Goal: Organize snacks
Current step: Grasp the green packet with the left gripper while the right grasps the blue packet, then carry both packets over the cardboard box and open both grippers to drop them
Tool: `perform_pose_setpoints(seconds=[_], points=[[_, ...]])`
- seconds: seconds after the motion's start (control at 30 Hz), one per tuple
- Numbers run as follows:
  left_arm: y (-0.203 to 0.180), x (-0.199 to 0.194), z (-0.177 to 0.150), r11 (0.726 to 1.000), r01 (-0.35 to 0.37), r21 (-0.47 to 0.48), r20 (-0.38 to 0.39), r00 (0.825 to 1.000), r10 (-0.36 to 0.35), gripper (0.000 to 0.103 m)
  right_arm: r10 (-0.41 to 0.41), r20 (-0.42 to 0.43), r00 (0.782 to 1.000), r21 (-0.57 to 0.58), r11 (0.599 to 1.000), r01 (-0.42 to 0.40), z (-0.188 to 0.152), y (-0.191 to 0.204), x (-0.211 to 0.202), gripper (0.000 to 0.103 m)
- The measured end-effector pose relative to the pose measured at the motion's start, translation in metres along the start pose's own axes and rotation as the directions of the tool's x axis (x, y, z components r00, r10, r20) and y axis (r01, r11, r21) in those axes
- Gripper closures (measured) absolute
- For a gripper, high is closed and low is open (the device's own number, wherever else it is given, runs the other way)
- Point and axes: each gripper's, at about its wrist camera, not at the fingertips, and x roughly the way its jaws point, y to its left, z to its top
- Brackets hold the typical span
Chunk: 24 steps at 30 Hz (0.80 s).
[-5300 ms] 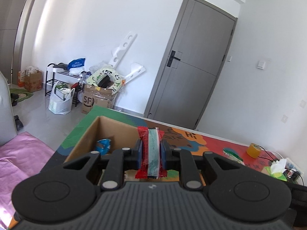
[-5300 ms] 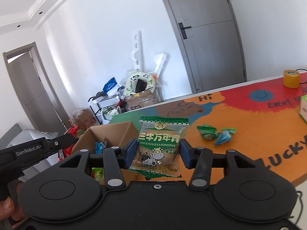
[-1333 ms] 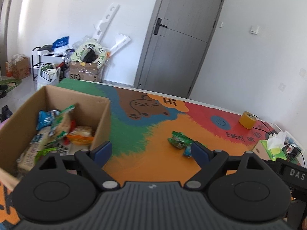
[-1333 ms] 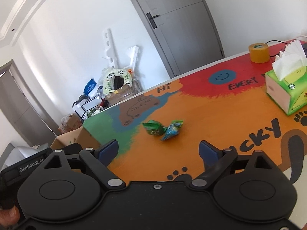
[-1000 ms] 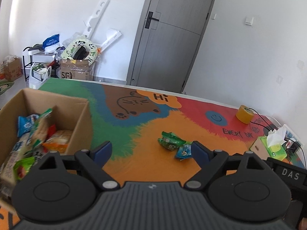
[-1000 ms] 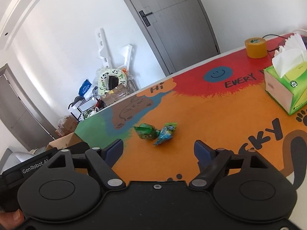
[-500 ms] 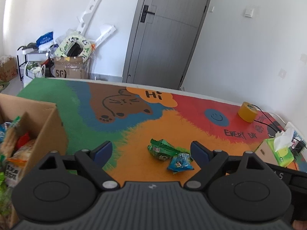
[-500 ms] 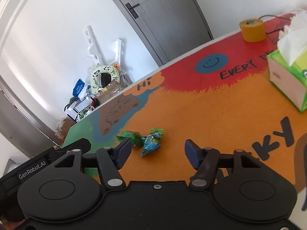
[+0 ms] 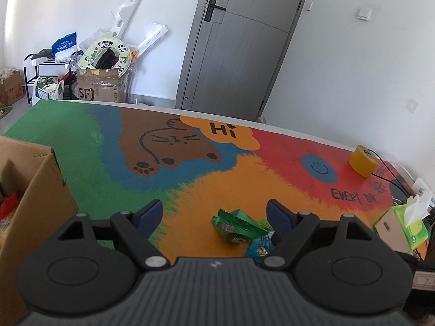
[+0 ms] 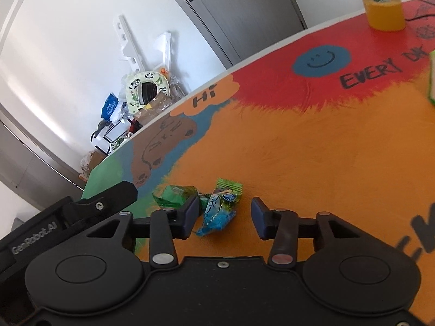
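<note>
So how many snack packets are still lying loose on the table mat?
2: a green packet and, touching it, a blue packet between the right gripper's open jaws. Others may hide behind the grippers.

Table mat [image 9: 190, 190]: patches of green, blue, brown, orange, red; brown cat drawing, black "Hi", blue smiley. Green snack packet [image 9: 236, 226], crinkled, glossy. Blue snack packet [image 10: 217, 214], green top edge. Tape roll [image 9: 363, 160] yellow. Cardboard box [image 9: 40, 190] plain brown. Tissue box [image 9: 413, 231] green, white tissue. Door [image 9: 239, 40] grey, black handle.
</note>
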Motion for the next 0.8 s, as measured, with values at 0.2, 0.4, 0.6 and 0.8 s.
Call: perform_pose_setpoints(seconds=[0.2, 0.4, 0.6, 0.8], points=[[-0.004, 0.011, 0.002, 0.999, -0.020, 0.026, -0.019, 1.000, 0.021, 0.020, 0.019, -0.024, 1.000, -0.014, 1.000, -0.019, 0.000, 0.000, 0.013, 0.081], [-0.016, 0.018, -0.001, 0.999, -0.005, 0.052, -0.032, 0.999, 0.006, 0.020, 0.005, -0.004, 1.000, 0.009, 1.000, -0.005, 0.002, -0.013, 0.004, 0.082], [-0.028, 0.027, -0.009, 0.996, -0.004, 0.086, -0.043, 0.999, 0.007, 0.020, -0.032, 0.027, 0.999, 0.036, 0.999, 0.031, 0.003, -0.030, -0.010, 0.082], [-0.038, 0.037, -0.022, 0.991, -0.031, 0.134, -0.042, 0.998, 0.037, 0.022, -0.060, 0.054, 0.997, 0.054, 0.997, 0.057, 0.000, -0.044, -0.022, 0.082]])
